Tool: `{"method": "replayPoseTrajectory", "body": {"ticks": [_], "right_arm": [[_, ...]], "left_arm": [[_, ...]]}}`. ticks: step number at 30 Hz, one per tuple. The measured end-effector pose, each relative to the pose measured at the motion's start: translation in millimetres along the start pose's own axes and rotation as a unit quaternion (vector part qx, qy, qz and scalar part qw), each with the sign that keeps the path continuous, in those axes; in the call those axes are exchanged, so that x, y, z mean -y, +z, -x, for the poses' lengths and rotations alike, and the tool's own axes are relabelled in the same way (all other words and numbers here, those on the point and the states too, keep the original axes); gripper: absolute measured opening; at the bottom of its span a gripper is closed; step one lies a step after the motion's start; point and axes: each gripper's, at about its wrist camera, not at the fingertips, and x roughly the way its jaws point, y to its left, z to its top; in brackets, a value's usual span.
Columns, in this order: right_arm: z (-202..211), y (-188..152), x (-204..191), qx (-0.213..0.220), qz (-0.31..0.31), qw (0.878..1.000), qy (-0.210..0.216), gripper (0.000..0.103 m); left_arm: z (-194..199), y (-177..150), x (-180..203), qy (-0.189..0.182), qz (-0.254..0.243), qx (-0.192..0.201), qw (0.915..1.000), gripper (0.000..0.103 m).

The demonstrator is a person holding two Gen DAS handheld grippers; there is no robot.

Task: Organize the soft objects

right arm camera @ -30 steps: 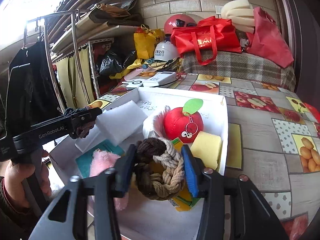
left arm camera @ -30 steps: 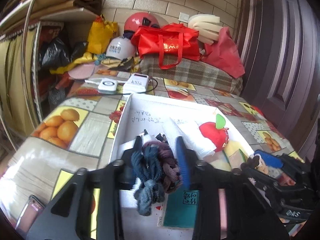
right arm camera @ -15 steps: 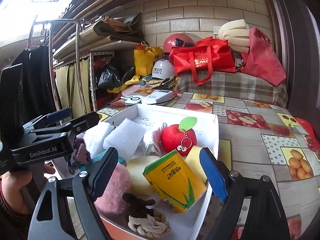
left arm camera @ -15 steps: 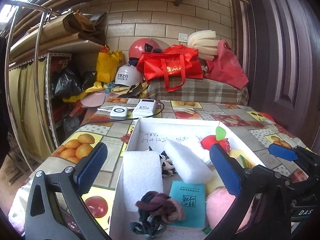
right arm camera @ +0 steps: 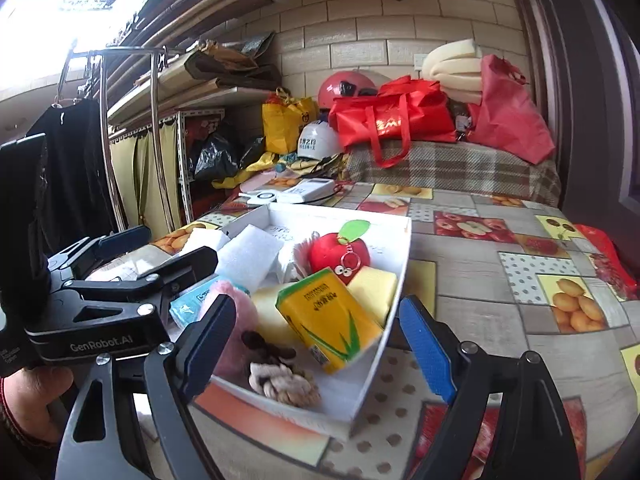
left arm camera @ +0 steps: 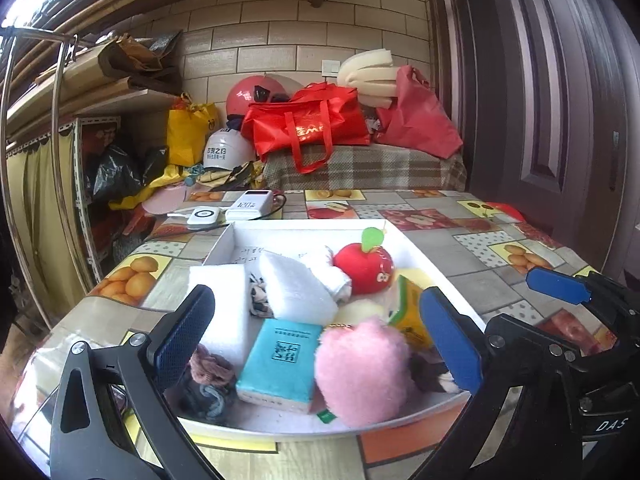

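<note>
The left gripper [left arm camera: 316, 340] had its blue-padded fingers [left arm camera: 182, 334] spread wide, holding nothing; the jaws had opened within the last second and since held. Just beyond the left pad lay a bundle of dark and mauve scrunchies [left arm camera: 208, 384], free of the pads, at the near left corner of the white tray [left arm camera: 416, 242]. Between the pads sat a teal booklet [left arm camera: 280, 362] and a pink fluffy ball [left arm camera: 362, 372].

The right gripper [right arm camera: 316, 340] also stood open and empty, its jaws likewise opened within that second, straddling the tray's near right corner. A brown-and-cream braided ring [right arm camera: 284, 380] lay loose on the tray floor near that corner, beside a yellow drink carton [right arm camera: 328, 320] tilted against a yellow sponge [right arm camera: 374, 294].

Farther in the tray were a red plush apple [right arm camera: 340, 254] and two white foam blocks [left arm camera: 294, 286]. The tray rested on a fruit-print tablecloth [right arm camera: 500, 280]. A hand [right arm camera: 32, 396] gripped the left tool's handle.
</note>
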Motion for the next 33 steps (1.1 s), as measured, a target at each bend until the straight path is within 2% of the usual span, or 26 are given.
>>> {"method": "replayPoseTrajectory", "body": {"ticks": [2, 3, 5, 7, 9, 13, 14, 15, 18, 19, 20, 23, 28, 33], "right_arm": [[18.1, -0.4, 5.4, 0.015, 0.008, 1.000, -0.017, 0.084], [31.0, -0.1, 9.7, 0.034, 0.012, 0.999, -0.039, 0.084], [49.9, -2.0, 20.8, 0.056, -0.001, 0.997, -0.062, 0.084], [62.6, -6.6, 32.9, 0.054, -0.021, 0.995, -0.082, 0.084], [75.5, -10.6, 43.2, 0.052, -0.034, 0.988, -0.139, 0.084], [106.4, -18.5, 61.8, 0.094, -0.061, 0.971, -0.212, 0.084], [110.7, -19.9, 65.9, 0.097, -0.066, 0.967, -0.226, 0.084], [113.8, -21.2, 70.3, 0.098, -0.073, 0.965, -0.233, 0.084], [119.8, -23.7, 84.1, 0.100, -0.103, 0.965, -0.218, 0.088], [121.0, -24.4, 87.1, 0.101, -0.111, 0.966, -0.209, 0.092], [121.7, -24.8, 90.0, 0.101, -0.118, 0.968, -0.199, 0.103], [123.8, -27.6, 93.2, 0.102, -0.131, 0.968, -0.187, 0.103], [126.2, -29.0, 84.2, 0.111, -0.118, 0.963, -0.217, 0.103], [119.1, -26.2, 73.9, 0.093, -0.087, 0.964, -0.235, 0.103]], "left_arm": [[4.9, -1.0, 13.3, -0.003, -0.012, -0.002, 0.9999, 0.103], [6.5, -1.4, 19.2, -0.002, -0.019, -0.005, 0.9998, 0.103], [8.9, -1.6, 31.4, 0.004, -0.037, -0.007, 0.9993, 0.103], [14.5, -1.8, 41.4, 0.017, -0.055, 0.000, 0.9983, 0.103], [23.6, -1.8, 48.8, 0.022, -0.061, 0.010, 0.9978, 0.103], [43.4, -5.6, 55.2, -0.022, -0.027, 0.018, 0.9992, 0.103], [46.3, -5.6, 57.9, -0.017, -0.028, 0.022, 0.9992, 0.103], [49.2, -5.5, 62.6, 0.008, -0.033, 0.027, 0.9990, 0.103], [55.6, -6.4, 73.9, 0.106, -0.051, 0.044, 0.9921, 0.103], [56.5, -6.8, 75.5, 0.113, -0.053, 0.049, 0.9909, 0.103], [56.7, -7.0, 75.8, 0.099, -0.051, 0.049, 0.9925, 0.103], [48.3, -8.8, 72.6, 0.071, -0.042, 0.022, 0.9963, 0.103], [39.0, -10.3, 74.3, 0.076, -0.050, -0.008, 0.9959, 0.103], [33.5, -11.5, 73.9, 0.087, -0.046, -0.021, 0.9949, 0.103]]}}
